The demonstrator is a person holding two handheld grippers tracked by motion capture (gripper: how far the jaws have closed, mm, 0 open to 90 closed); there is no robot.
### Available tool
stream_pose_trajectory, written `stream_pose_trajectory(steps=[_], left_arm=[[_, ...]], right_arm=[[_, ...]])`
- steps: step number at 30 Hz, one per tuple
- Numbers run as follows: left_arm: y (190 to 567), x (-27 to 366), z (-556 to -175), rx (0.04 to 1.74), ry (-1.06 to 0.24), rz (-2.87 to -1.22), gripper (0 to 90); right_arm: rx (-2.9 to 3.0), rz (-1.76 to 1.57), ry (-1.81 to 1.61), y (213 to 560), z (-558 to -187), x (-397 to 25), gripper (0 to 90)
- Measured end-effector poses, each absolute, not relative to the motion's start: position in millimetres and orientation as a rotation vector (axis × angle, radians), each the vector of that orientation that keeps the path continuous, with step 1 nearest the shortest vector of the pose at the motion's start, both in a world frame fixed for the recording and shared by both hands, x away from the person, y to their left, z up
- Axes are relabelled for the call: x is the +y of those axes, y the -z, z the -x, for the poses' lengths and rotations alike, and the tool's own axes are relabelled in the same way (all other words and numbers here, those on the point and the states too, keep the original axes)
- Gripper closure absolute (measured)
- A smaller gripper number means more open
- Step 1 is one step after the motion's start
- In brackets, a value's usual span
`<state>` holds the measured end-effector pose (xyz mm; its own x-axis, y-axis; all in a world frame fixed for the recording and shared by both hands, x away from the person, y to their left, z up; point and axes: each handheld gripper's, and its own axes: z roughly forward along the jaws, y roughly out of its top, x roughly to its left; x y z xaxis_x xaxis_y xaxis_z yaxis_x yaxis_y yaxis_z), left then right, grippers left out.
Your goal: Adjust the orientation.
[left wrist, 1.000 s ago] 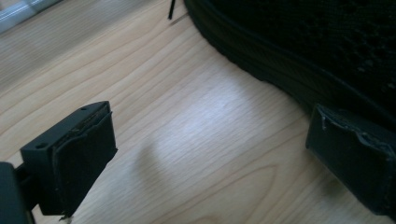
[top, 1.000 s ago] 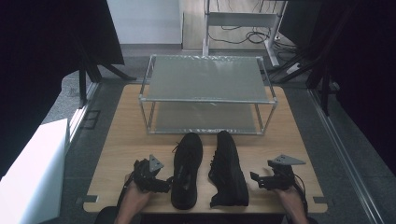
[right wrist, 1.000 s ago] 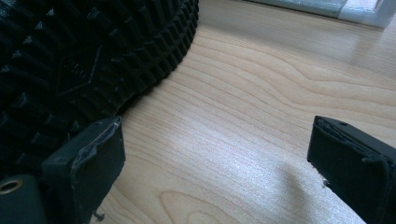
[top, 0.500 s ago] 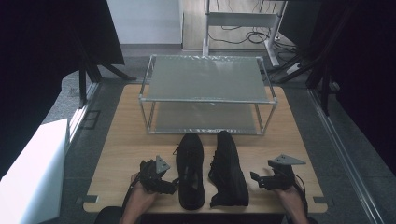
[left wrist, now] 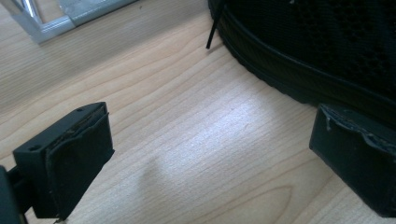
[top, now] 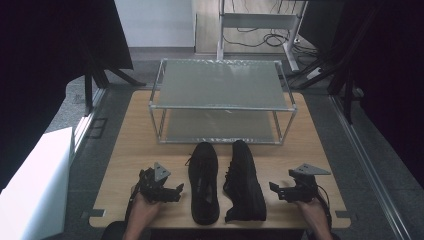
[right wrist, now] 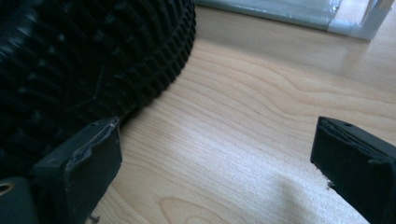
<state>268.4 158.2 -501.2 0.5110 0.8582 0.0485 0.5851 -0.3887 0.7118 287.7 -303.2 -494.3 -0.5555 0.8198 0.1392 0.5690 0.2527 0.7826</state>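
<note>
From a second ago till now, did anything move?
The left tongs slid in closer to the left shoe and now sit open right beside it, not gripping. That shoe seems to have shifted a little. The right tongs, also open, the right shoe, lying tipped on its side, and the metal rack stayed put.

Nothing here can be read: no lettering, brand, number or sign shows on the two black shoes (top: 222, 185), the metal rack (top: 222, 100) or the wooden table (top: 300, 150).
</note>
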Motion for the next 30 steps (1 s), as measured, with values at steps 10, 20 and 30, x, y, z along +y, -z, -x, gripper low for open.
stream_pose_trajectory(steps=[10,20,30], left_arm=[[505.5,157.0,-269.3,1.182,-0.538,-2.129,0.0],[506.6,156.9,-269.2,1.176,-0.525,-2.139,0.0],[508.6,155.6,-270.0,1.176,-0.515,-2.157,0.0]], right_arm=[[2.235,-1.246,-1.223,472.0,-290.8,-295.2,0.0],[2.261,-1.182,-1.238,452.9,-298.4,-272.5,0.0],[2.293,-1.144,-1.23,445.8,-306.6,-250.2,0.0]])
